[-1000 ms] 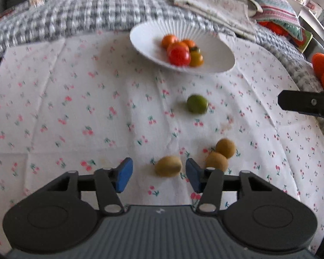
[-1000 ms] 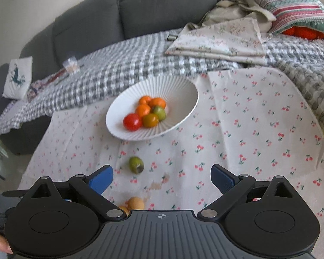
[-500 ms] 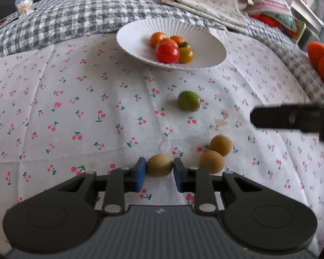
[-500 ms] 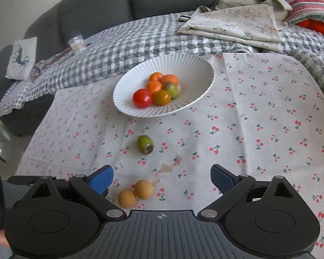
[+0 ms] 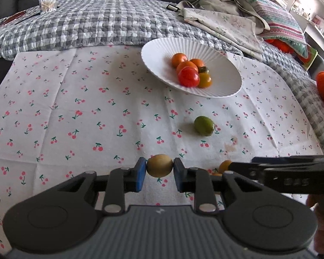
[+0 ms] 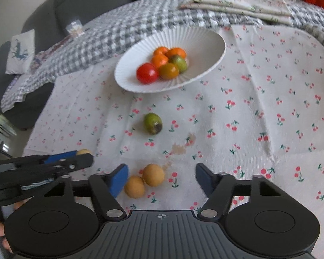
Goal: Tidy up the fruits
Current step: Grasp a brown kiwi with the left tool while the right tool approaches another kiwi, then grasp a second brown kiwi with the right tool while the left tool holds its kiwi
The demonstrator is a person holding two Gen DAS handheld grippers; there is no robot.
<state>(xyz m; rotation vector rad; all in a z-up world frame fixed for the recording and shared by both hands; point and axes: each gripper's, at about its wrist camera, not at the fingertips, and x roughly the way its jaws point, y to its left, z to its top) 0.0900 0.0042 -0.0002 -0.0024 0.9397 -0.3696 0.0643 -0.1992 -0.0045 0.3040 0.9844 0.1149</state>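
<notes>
Clamped in the left gripper (image 5: pixel 159 168): one yellow-brown fruit (image 5: pixel 159 165), pressed between both blue pads (image 5: pixel 141 171) just above the cherry-print cloth (image 5: pixel 75 108). Closing just now but not yet gripping, the right gripper (image 6: pixel 159 178), jaws straddling a touching pair of tan fruits (image 6: pixel 144 181); the nearer one sits just beside the left pad, the other nearer the middle, a wide gap left to the right pad. Step in hand, by the look of it: picking loose fruit off the cloth, both hands at once. Next move for the left: lift and carry forward and slightly right to the white ribbed bowl (image 5: pixel 218 90), then let go low over it so nothing rolls out. For the right: settling on a single fruit of the pair, since pinching both risks squirting one away. Farther ahead of both tools, short of the bowl, a lone green fruit (image 6: pixel 153 123) with a dark blemish, still loose. In the bowl: a red tomato (image 6: pixel 146 73), several orange fruits and one greenish piece, heaped together at its middle.
</notes>
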